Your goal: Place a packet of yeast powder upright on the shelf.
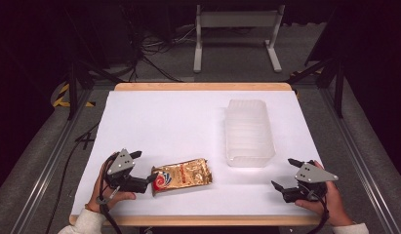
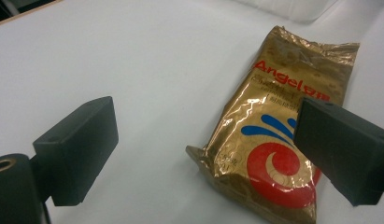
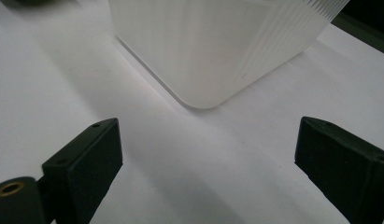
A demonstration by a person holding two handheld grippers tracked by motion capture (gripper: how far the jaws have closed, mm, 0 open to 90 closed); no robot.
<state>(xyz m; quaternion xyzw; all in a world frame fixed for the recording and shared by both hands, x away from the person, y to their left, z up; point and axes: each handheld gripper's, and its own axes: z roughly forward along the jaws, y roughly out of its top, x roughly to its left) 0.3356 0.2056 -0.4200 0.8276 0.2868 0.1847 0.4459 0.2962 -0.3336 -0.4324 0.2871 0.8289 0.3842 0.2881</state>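
Observation:
A gold foil packet (image 1: 183,176) with red lettering and a red swirl lies flat on the white table near the front, left of centre. My left gripper (image 1: 144,165) is just left of it and open. In the left gripper view the packet (image 2: 273,116) reaches in between the wide-apart jaws of the left gripper (image 2: 208,116), and the right-hand jaw covers its lower corner. My right gripper (image 1: 283,172) stands open near the front right, with nothing between its jaws. It faces a corner of a clear ribbed plastic bin (image 1: 249,131). The right gripper view shows that bin (image 3: 213,46) ahead of the right gripper (image 3: 210,135).
The table (image 1: 164,117) has a white cover with a wooden rim showing at the back and front. Metal rails run along both sides. A grey stand (image 1: 237,34) and cables are on the floor behind the table.

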